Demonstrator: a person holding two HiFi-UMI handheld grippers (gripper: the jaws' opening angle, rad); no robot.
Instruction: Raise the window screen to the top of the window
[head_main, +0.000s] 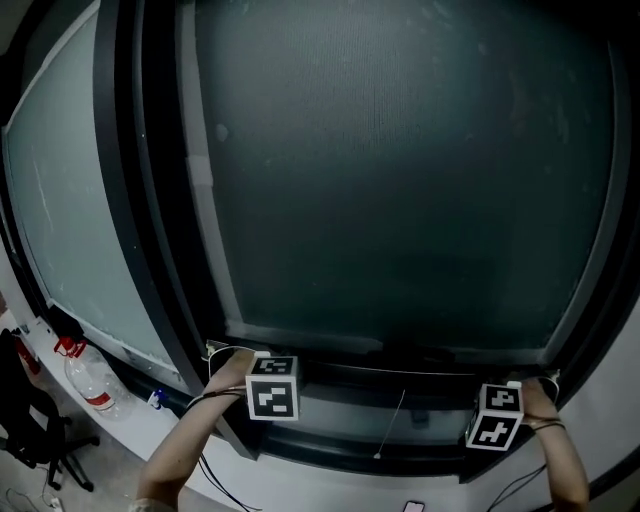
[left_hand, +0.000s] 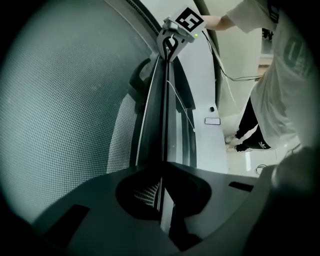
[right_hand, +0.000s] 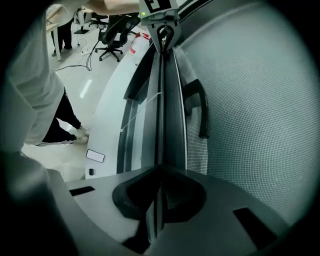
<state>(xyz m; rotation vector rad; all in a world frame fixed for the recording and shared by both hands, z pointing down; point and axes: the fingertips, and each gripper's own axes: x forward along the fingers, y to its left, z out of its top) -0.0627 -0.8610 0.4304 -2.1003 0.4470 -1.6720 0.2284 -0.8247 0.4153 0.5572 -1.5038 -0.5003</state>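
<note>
Window screen (head_main: 400, 180): in the head view its dark mesh fills the large pane, and its bottom rail (head_main: 400, 362) sits low in the window frame (head_main: 150, 200), near the lower edge. The left gripper (head_main: 268, 362) meets the rail at its left end and the right gripper (head_main: 507, 388) at its right end, each carried in a hand. A thin white cord (head_main: 392, 420) hangs from the middle of the rail. A clear water bottle (head_main: 85, 382) with a red label stands on the white surface at lower left. In the left gripper view, the left gripper (left_hand: 162, 167) has its fingers clenched on the edge of the bottom rail (left_hand: 162, 115), which runs away to the right gripper (left_hand: 172, 42) at the far end. The mesh (left_hand: 65, 110) spreads to the left and a phone (left_hand: 212, 121) lies on the white surface to the right. In the right gripper view, the right gripper (right_hand: 159, 170) likewise has its fingers clamped on the bottom rail (right_hand: 161, 110). The left gripper (right_hand: 162, 35) grasps the far end, and a black handle (right_hand: 198, 107) stands against the mesh (right_hand: 250, 115) just beside the rail.
</note>
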